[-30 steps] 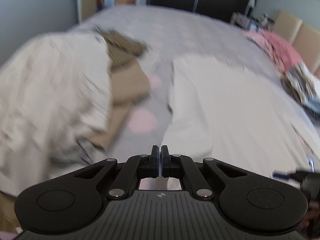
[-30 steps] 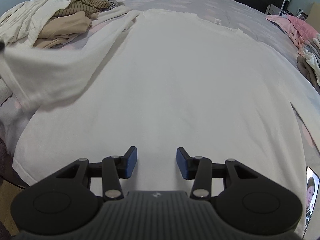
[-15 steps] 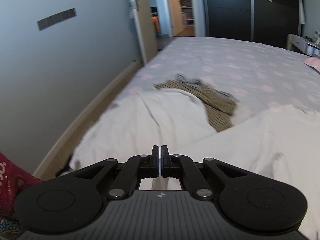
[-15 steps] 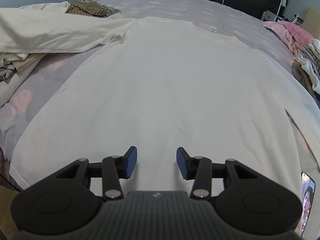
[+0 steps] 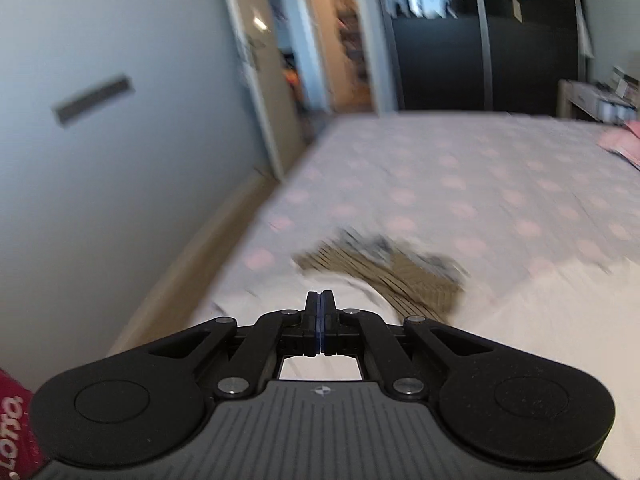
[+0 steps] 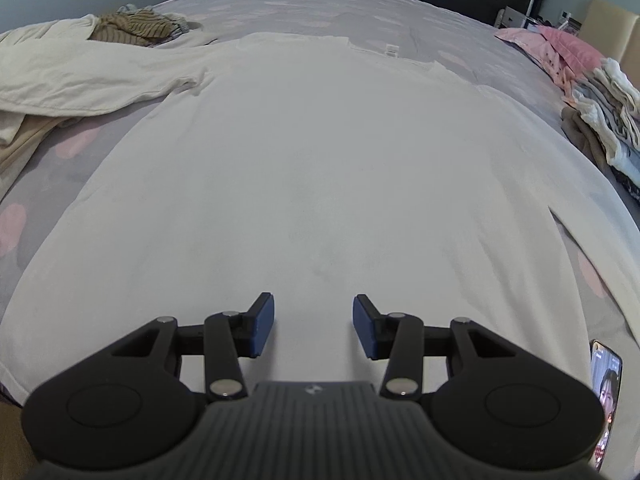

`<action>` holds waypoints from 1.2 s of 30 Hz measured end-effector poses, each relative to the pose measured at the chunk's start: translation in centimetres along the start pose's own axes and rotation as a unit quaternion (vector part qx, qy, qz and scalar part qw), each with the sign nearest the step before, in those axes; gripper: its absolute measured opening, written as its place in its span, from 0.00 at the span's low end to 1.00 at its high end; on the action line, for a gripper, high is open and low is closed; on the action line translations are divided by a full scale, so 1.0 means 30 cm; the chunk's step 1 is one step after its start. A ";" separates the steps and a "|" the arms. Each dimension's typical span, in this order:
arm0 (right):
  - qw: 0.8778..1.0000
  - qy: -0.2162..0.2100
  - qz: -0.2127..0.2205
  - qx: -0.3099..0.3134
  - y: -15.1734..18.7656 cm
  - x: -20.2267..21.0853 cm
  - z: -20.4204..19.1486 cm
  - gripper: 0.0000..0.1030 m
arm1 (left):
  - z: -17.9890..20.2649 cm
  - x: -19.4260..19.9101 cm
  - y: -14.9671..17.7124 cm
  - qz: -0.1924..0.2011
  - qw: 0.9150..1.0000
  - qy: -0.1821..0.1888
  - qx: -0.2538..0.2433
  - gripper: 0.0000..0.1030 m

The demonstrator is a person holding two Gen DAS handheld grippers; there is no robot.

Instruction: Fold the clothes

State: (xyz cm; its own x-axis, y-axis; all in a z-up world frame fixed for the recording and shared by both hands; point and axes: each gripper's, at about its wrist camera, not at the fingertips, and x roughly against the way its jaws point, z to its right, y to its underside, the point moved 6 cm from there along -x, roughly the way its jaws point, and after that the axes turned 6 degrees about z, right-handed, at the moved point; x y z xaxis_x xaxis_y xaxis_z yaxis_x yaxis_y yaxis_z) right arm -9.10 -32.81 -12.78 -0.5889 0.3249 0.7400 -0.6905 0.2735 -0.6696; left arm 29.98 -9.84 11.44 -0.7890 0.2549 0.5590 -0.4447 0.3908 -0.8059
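Since a second ago, the left sleeve [image 6: 100,76] of the white shirt [image 6: 312,168] has been drawn out to the left and laid over the side pile, and the left wrist view has been swung up from the clothes toward the wall and doorway [image 5: 320,48]. The shirt is spread flat, front down the middle of the bed [image 6: 360,4], with its collar at the far end and a small label [image 6: 391,50] beside it. The left gripper [image 5: 320,312] is seen with its fingers pressed together; whether cloth is pinched between them cannot be told, as the view is blurred. The right gripper [image 6: 313,326] is held low over the shirt's near hem, its blue pads [image 6: 264,326] set wide apart and touching nothing. A brown striped garment [image 6: 136,28] is bunched at the far left, just beyond the sleeve. Folded clothes [image 6: 604,120] are stacked at the right edge, with a pink item [image 6: 560,48] behind them. A lit phone [image 6: 606,388] is lying at the near right, beside the hem.
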 end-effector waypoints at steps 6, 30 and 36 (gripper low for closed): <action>1.000 -0.010 0.004 0.003 -0.017 -0.011 -0.011 0.46 | -0.038 -0.059 0.135 -0.049 0.998 -0.027 -0.007 0.20; 1.000 -0.021 -0.016 0.012 -0.007 -0.049 -0.051 0.46 | -0.153 -0.036 0.500 -0.089 0.985 0.008 0.147 0.01; 0.999 -0.024 -0.013 0.017 -0.010 -0.049 -0.065 0.46 | -0.068 0.039 0.386 -0.031 0.991 0.040 0.127 0.00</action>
State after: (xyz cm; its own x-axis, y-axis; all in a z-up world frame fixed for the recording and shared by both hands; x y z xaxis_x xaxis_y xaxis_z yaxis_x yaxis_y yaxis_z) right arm -7.20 -31.62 -13.79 -0.5893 0.2744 0.7598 -0.7190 0.2508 -0.6482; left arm 24.78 -3.21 3.15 -0.7248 0.3101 0.6152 -0.5920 0.1764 -0.7864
